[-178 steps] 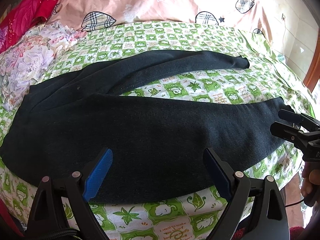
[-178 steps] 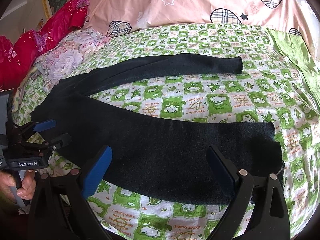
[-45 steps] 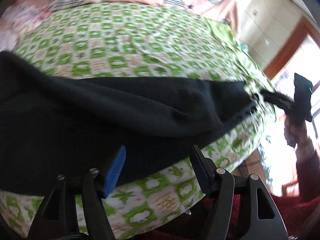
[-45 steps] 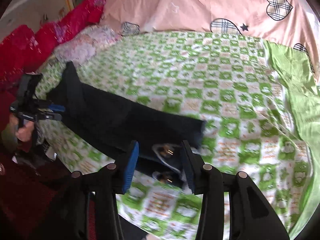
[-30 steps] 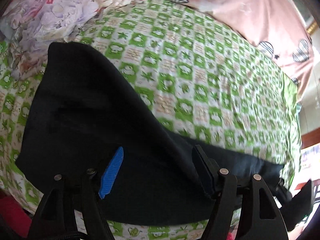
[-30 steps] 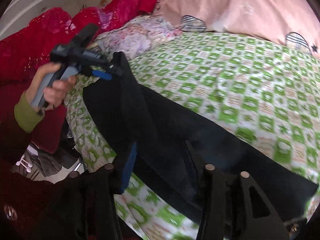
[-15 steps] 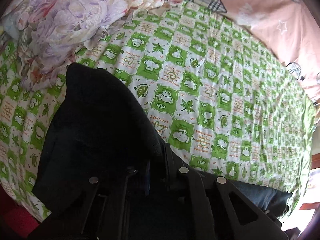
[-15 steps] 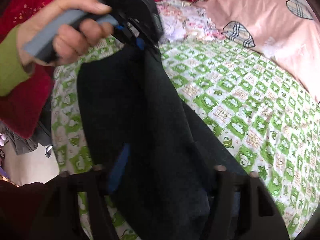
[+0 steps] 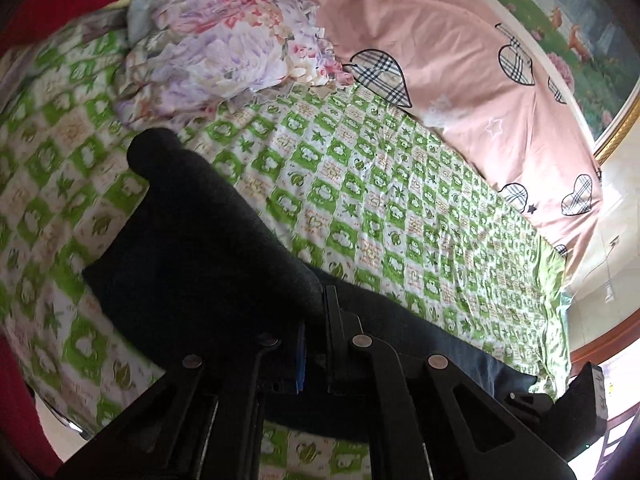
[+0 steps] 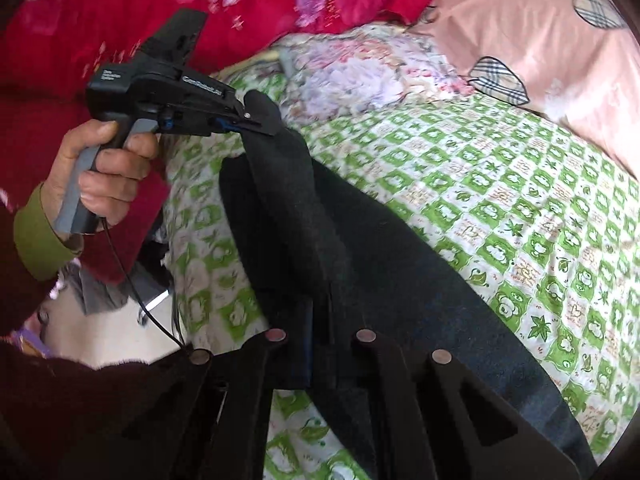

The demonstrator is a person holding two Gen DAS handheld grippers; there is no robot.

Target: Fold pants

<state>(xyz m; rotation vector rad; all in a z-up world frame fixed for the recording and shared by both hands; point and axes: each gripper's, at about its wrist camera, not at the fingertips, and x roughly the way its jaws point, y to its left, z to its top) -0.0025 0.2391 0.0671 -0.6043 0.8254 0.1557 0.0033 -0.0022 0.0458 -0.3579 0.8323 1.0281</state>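
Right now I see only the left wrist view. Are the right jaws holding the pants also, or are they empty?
Observer: Not empty. In the right wrist view the right gripper is shut on a fold of the dark pants.
Operator: And on my left side, is the cloth lifted?
Observer: Yes. The left gripper pinches a corner of the pants above the green sheet, and the cloth hangs down from it.
Operator: Is anything near the left handle?
Observer: A black cable hangs from the handle, below the hand that holds it.
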